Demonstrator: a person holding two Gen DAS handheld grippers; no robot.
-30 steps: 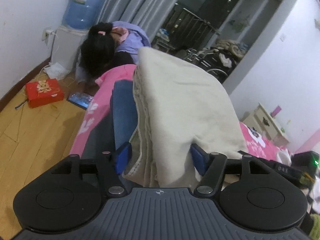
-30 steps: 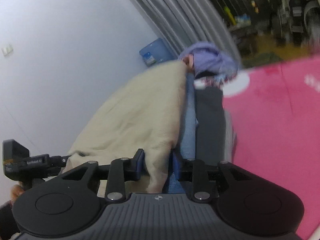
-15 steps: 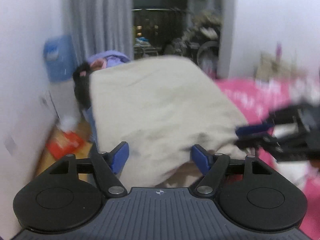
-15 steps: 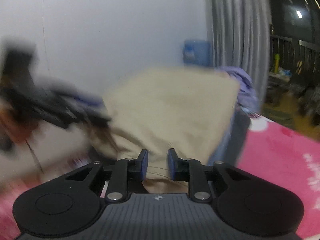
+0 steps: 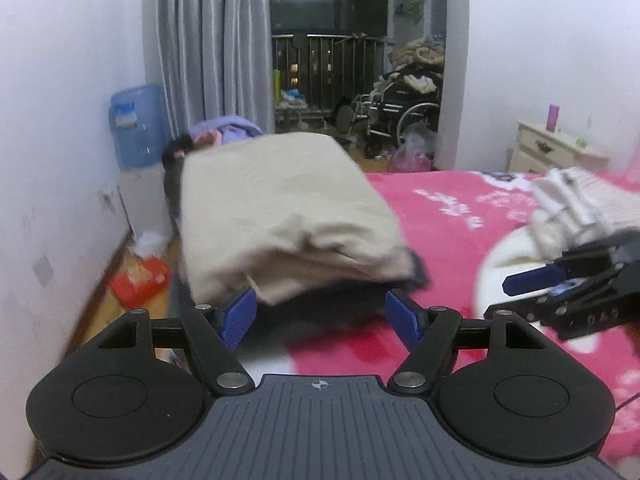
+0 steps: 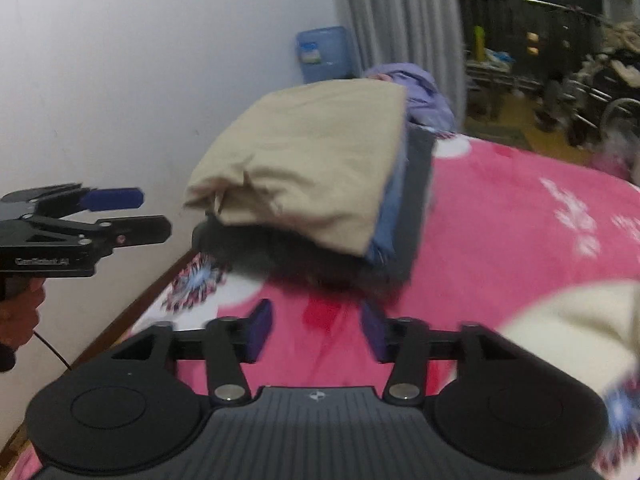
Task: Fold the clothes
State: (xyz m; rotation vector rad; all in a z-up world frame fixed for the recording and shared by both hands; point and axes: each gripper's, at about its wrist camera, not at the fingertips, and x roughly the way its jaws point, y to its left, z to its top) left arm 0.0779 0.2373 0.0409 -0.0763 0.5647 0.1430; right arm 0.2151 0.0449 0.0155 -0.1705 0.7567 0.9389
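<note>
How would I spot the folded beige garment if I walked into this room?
Find the bed with the pink cover. On its side nearest the white wall and the blue water jug sits a stack of folded clothes. The beige garment is the top layer; below it lie blue and dark pieces, and the white pile sits apart.

I see a stack of folded clothes [image 5: 280, 208] on the bed [image 5: 452, 216], near its left edge. The big top piece lies on thinner folded ones under it. My left gripper [image 5: 320, 314] is just in front of the stack. My right gripper [image 6: 316, 330] is in front of it too, more to the right. A heap of clothes [image 5: 568, 208] lies on the bed to the right. Behind the stack a person [image 5: 216, 140] is beside the bed. A water jug [image 5: 136, 128] stands by the left wall. A wheelchair [image 5: 400, 116] is far back.
</note>
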